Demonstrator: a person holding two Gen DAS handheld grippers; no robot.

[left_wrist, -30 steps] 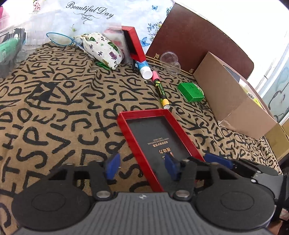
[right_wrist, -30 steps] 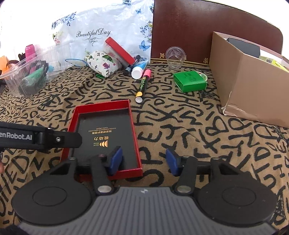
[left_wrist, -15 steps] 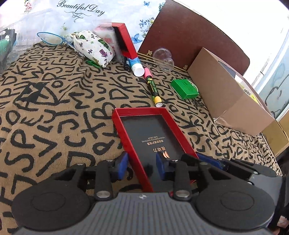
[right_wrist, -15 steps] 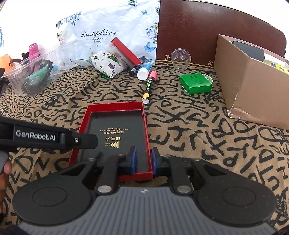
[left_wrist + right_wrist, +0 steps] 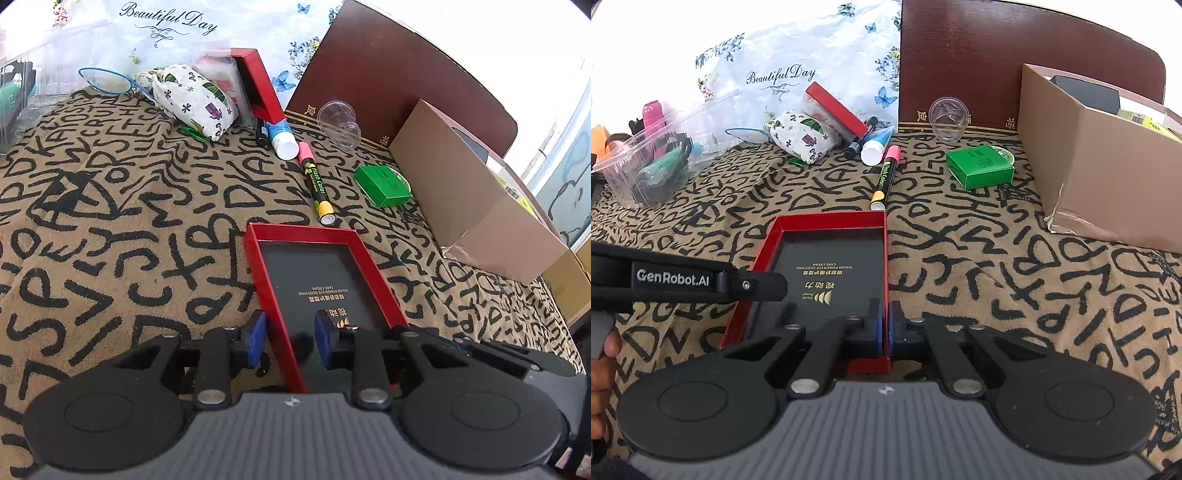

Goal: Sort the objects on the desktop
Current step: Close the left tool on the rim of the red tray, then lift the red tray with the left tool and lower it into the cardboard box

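Observation:
A shallow red box tray point(image 5: 317, 236) with a black printed inside lies on the letter-patterned cloth; it also shows in the right wrist view point(image 5: 827, 221). My left gripper point(image 5: 290, 341) straddles the tray's left wall near its front corner, its blue pads apart on either side and not touching the wall. My right gripper point(image 5: 885, 330) is shut on the tray's right wall near the front corner. The left gripper's black arm point(image 5: 683, 278) reaches over the tray's left side in the right wrist view.
Beyond the tray lie a pink-capped marker point(image 5: 882, 177), a white-capped tube point(image 5: 875, 146), a green box point(image 5: 979, 166), a clear cup point(image 5: 949, 118), a patterned pouch point(image 5: 805, 134) and a red lid point(image 5: 834, 110). A cardboard box point(image 5: 1108, 166) stands right, a clear bin point(image 5: 653, 162) left.
My right gripper moved onto the tray's right wall and shut on it. My left gripper narrowed around the left wall, then opened slightly. The tray shifted a little.

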